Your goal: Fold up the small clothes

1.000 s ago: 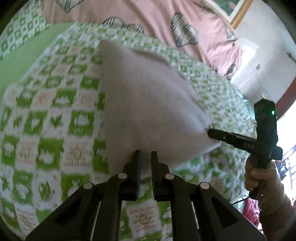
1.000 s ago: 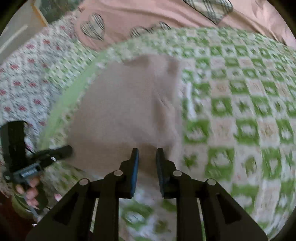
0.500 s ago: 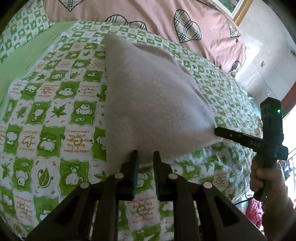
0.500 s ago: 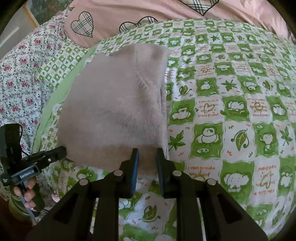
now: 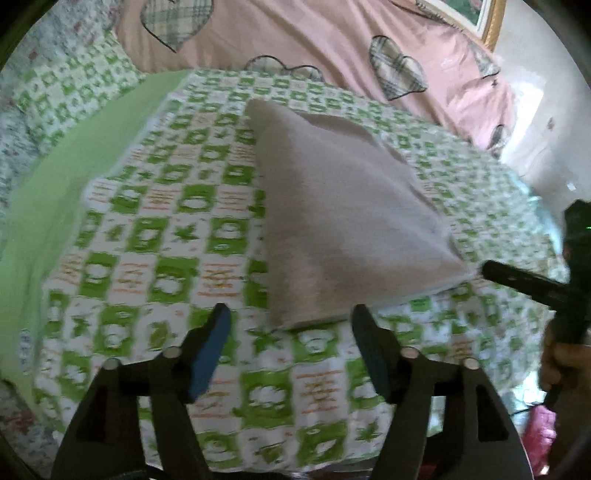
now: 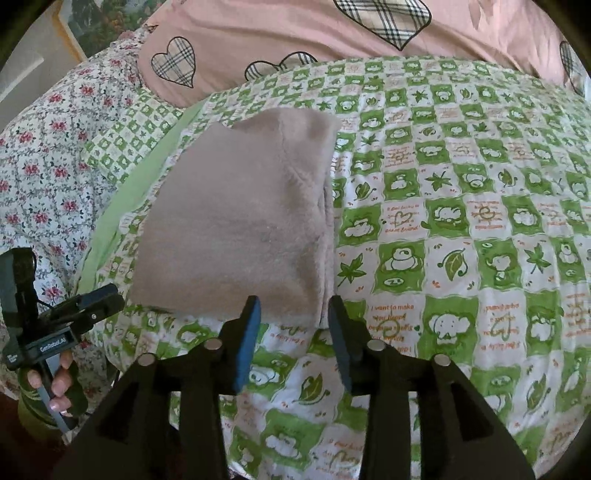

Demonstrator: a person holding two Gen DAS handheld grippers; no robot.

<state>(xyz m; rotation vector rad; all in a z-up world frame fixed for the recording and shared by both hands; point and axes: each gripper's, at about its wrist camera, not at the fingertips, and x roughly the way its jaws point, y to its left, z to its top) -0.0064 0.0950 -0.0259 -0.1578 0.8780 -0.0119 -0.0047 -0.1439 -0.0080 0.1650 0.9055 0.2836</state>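
Observation:
A folded beige fleece garment (image 5: 343, 218) (image 6: 240, 229) lies flat on the green-and-white checked bedspread (image 5: 155, 236) (image 6: 461, 229). My left gripper (image 5: 290, 321) hovers at the garment's near edge; its jaws are opening, spread wide, and nothing is between the pads. My right gripper (image 6: 293, 312) stands at the garment's near right corner; its jaws are opening too, and the cloth lies just beyond them, not pinched. Each gripper shows in the other's view: the right gripper (image 5: 491, 269) at the garment's right corner, the left gripper (image 6: 99, 301) at its left corner.
A pink duvet with checked hearts (image 5: 332, 48) (image 6: 332, 33) lies behind the garment. A floral sheet (image 6: 48, 147) and a plain green border strip (image 5: 55, 192) run along the left. A hand (image 6: 55, 380) holds the left gripper's handle. The bed's front edge is close below the grippers.
Both grippers were shut on the garment's near edge and have let go, jaws spreading apart. Both have drawn back and up a little; the garment stays flat on the bedspread.

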